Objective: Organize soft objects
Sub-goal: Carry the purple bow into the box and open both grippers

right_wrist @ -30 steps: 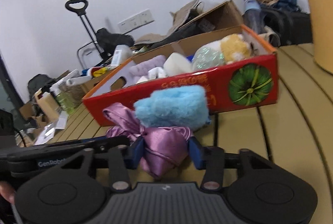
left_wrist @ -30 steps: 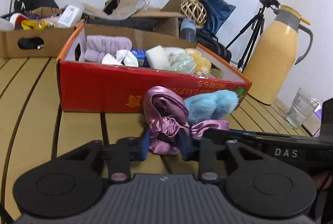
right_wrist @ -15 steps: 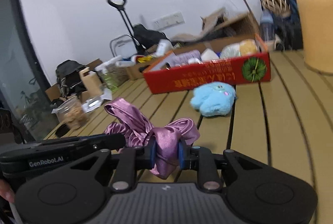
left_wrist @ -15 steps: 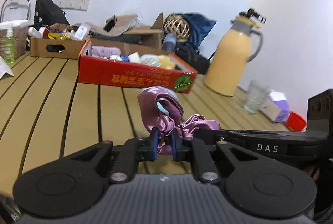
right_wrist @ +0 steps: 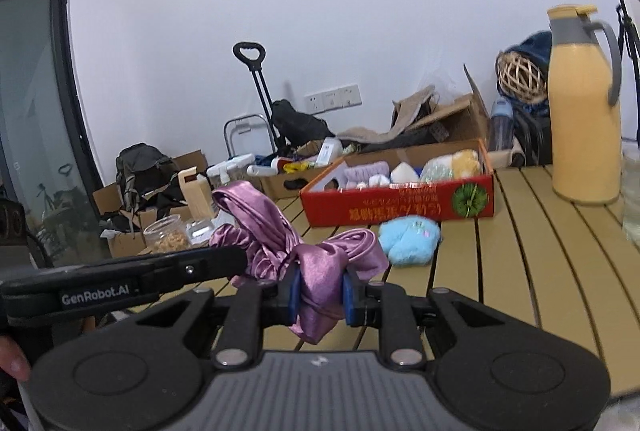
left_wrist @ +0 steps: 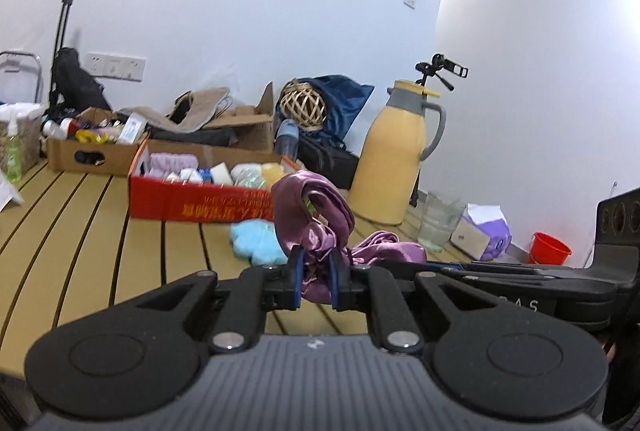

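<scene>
Satin purple scrunchie-like cloth (left_wrist: 310, 227) pinched by both the left gripper (left_wrist: 314, 281) and the right gripper (right_wrist: 320, 291)
Keep both pinches firm and move the 2 together, so it clears the fluffy blue plush toy (right_wrist: 408, 239) ahead of the fingers.

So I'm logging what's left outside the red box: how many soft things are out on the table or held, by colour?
Purple satin cloth: 1, held in both grippers
Blue plush toy: 1, lying on the table
Total: 2
</scene>
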Demonstrator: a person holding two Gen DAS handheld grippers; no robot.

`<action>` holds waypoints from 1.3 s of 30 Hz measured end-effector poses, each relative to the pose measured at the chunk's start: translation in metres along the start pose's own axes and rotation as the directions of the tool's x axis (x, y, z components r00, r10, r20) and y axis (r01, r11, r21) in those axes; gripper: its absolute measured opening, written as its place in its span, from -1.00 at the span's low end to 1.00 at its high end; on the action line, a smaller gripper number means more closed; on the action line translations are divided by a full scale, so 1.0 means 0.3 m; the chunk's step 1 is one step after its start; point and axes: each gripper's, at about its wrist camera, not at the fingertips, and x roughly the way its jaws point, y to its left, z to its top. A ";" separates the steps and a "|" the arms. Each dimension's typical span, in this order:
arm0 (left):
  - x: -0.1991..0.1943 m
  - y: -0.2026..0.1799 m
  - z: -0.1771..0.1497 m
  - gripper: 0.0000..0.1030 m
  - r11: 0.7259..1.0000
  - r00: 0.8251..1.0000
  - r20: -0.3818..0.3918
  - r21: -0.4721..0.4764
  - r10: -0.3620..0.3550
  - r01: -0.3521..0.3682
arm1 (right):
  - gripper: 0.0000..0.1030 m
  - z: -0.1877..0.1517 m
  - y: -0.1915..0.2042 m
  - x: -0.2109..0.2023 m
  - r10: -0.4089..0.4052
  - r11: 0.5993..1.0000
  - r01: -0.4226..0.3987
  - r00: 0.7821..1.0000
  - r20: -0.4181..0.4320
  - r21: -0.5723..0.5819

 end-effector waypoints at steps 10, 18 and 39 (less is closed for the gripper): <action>0.513 0.198 0.299 -0.76 1.000 0.999 -0.043 -0.006 -0.012 0.011 | -0.62 0.377 -0.144 0.437 -0.106 0.974 0.104 0.994 0.002 -0.200; 1.000 0.431 0.312 -0.76 0.993 0.971 -0.240 -0.112 0.014 -0.042 | -0.61 0.483 -0.367 0.962 -0.139 0.981 0.103 0.963 -0.229 -0.163; 0.746 0.357 0.448 -0.29 0.987 0.965 -0.203 0.024 0.163 -0.162 | 0.08 0.571 -0.366 0.813 -0.170 0.976 0.119 0.939 -0.298 -0.181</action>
